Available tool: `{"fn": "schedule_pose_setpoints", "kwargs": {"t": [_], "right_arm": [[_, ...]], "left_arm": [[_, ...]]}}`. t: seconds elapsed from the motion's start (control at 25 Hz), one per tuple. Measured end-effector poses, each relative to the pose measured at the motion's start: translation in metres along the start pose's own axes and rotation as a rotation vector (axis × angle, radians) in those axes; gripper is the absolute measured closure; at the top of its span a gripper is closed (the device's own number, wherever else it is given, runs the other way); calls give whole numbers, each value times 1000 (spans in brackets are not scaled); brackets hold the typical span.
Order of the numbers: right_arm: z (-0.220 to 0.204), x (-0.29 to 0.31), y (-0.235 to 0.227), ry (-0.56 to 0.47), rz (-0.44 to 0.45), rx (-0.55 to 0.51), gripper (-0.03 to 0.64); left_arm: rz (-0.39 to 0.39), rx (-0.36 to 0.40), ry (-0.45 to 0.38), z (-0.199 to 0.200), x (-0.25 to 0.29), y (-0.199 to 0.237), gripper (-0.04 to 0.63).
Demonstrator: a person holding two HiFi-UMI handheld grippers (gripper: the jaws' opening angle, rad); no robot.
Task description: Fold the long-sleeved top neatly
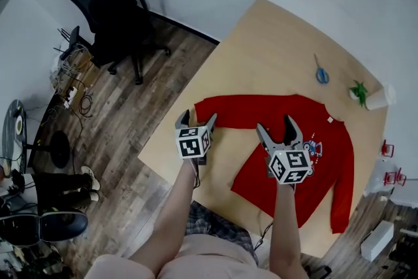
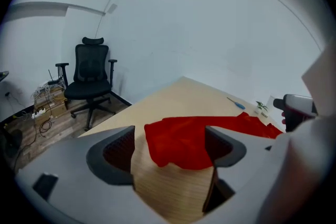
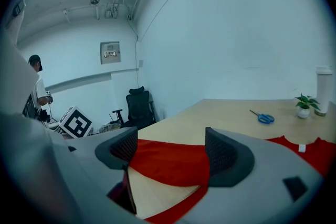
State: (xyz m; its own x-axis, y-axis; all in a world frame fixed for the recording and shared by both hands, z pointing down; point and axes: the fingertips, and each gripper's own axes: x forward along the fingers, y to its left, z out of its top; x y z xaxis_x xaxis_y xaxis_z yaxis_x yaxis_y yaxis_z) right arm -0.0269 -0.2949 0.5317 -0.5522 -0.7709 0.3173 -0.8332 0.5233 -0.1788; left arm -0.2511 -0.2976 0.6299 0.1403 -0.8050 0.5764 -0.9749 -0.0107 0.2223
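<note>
I see the long-sleeved top (image 1: 287, 134) on the bench (image 1: 274, 42), scissors (image 1: 321, 74) and a potted plant (image 1: 358, 92) beyond it, an office chair (image 1: 108, 3) on the floor (image 1: 130, 134) far left.

The person reaches both bare arms forward from the lower edge of the head view. The left forearm (image 1: 175, 202) carries the left tongs (image 1: 196, 118), its marker cube (image 1: 192, 142) facing up toward the camera. The right forearm (image 1: 285, 225) carries the right tongs (image 1: 275, 126), with its own cube (image 1: 289, 165) also turned upward. The two tongs sit side by side but apart, both pointing away from the body and tilted downward. On each, the jaws stand wide apart.
</note>
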Motion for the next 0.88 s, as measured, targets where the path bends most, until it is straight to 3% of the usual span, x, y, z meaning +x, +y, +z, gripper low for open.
{"fn": "schedule_pose_setpoints", "kwargs": {"t": [0.28,0.52,0.68,0.88], "right_arm": [[-4,-3,-6,13,-15,3,230],[-7,-6,-9,14,-39,7,236],[-11,-12,-10,18,-64,8,238],[-13,-30,-26,17,-119,26,241]], "left_arm": [[19,14,137,-26,13,0,284],[42,64,180,-30,18,2,380],[38,105,159,-17,16,3,508],[73,79,60,22,8,25,520]]}}
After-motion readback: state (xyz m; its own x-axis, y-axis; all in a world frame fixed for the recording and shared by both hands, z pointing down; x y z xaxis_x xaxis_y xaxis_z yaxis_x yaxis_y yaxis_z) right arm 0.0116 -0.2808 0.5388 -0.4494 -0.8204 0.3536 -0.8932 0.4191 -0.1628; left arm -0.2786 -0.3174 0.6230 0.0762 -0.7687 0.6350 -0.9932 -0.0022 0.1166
